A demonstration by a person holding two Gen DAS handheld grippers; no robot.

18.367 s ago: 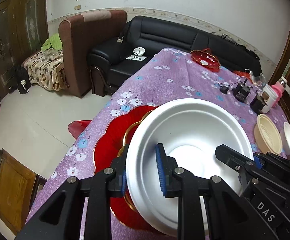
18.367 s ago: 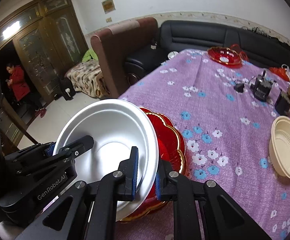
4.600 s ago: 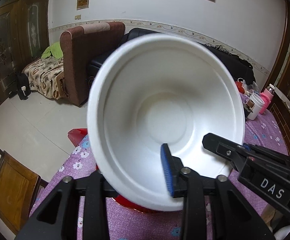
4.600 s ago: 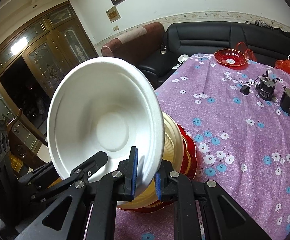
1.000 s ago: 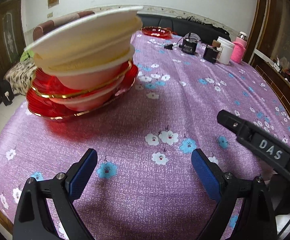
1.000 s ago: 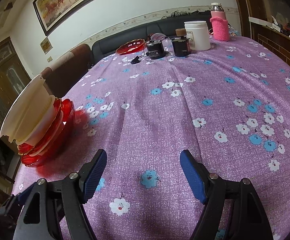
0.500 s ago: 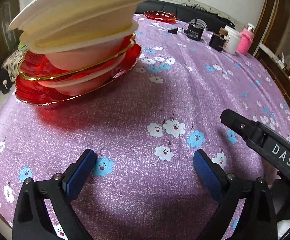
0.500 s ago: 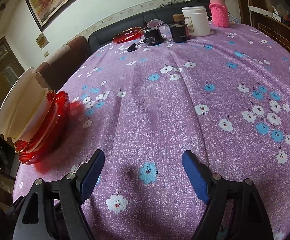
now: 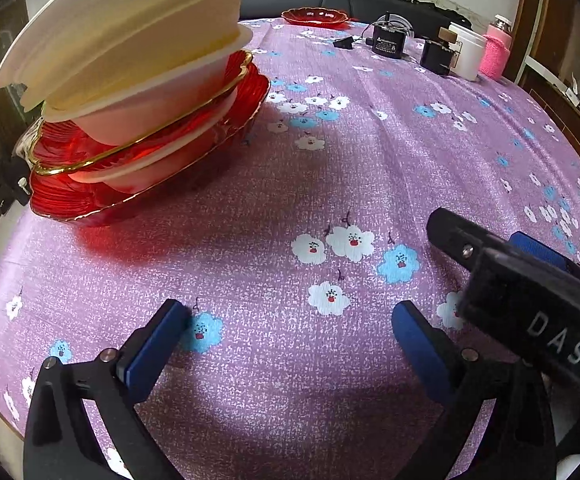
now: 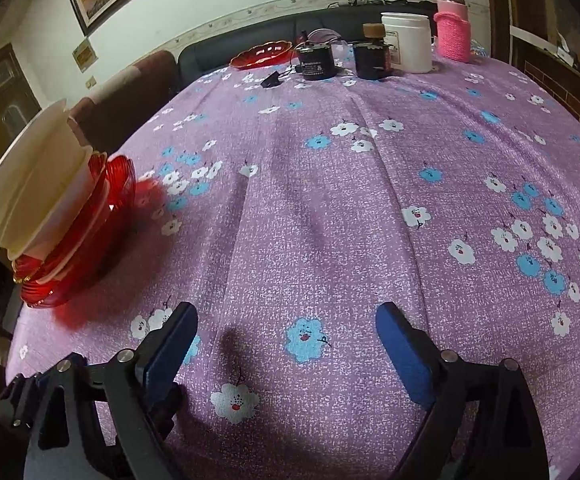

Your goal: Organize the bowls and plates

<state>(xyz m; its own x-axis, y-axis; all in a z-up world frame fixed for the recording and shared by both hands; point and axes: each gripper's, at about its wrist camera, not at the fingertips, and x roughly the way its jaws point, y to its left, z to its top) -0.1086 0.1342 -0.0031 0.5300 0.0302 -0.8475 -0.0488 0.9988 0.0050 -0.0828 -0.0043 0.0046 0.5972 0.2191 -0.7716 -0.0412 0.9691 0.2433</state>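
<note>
Left wrist view: the stack of plates and bowls [image 9: 138, 92] is seen at the upper left on the flowered tabletop [image 9: 329, 168]; the left gripper [image 9: 290, 316], at the bottom of the frame, has its jaws wide apart and opening, with nothing between them. Right wrist view: the stack [image 10: 50, 208] stands at the left edge; the right gripper [image 10: 286, 320], lower centre, is likewise shown with jaws apart, opening and empty, over bare cloth.

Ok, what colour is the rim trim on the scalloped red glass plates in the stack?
Gold, edging the scalloped red glass plates; clearest in the left wrist view.
</note>
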